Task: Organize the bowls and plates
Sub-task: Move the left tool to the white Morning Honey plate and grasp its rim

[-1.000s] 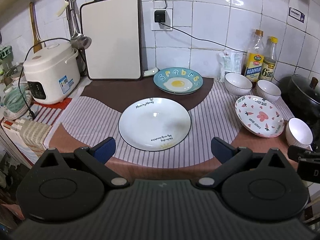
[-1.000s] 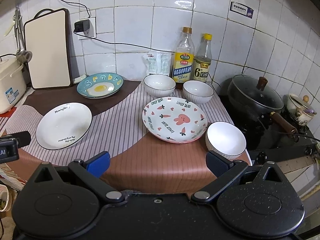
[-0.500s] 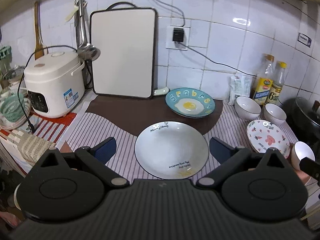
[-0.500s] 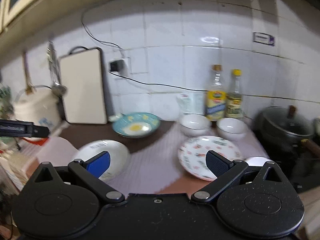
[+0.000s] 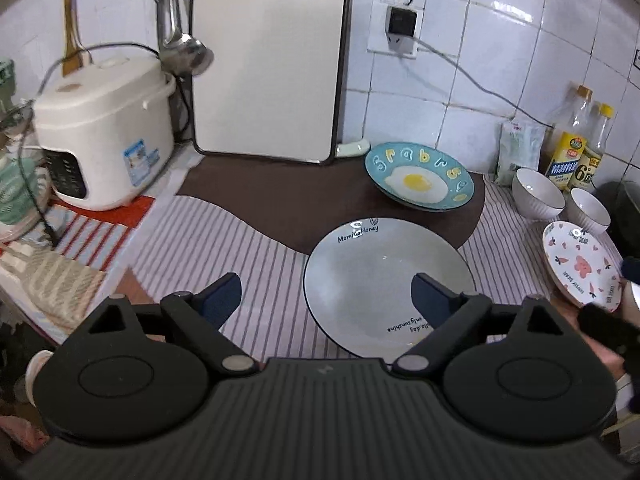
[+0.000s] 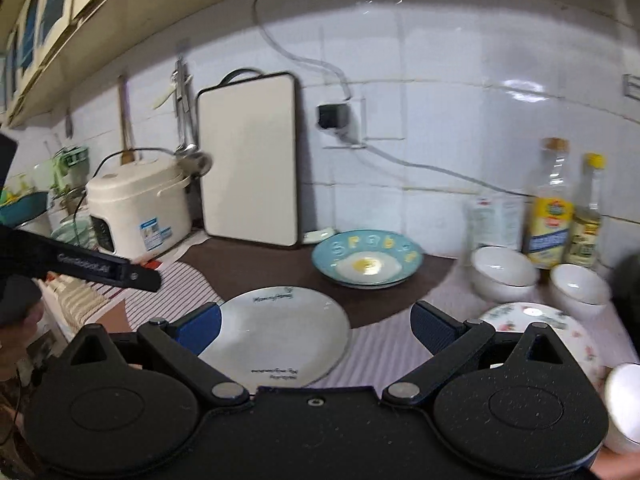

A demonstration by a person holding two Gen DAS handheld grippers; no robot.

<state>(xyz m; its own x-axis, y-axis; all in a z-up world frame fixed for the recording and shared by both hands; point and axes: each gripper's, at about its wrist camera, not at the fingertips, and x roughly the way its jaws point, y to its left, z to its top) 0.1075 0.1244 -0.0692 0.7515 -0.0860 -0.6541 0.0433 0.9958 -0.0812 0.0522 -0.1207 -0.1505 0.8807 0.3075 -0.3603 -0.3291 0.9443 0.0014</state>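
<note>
Blur smears the pink-print plate right of the empty, wide-open right tongs; the equally spread, empty left tongs partly cover the white plate.

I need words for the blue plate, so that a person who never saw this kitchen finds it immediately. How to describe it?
Find the big white cutting board leaning upright against the tiled wall. Just right of its bottom corner, on the dark brown part of the mat, lies the blue plate. It alone is blue, with a fried egg and yellow letters; the nearer white plate is plain.
</note>
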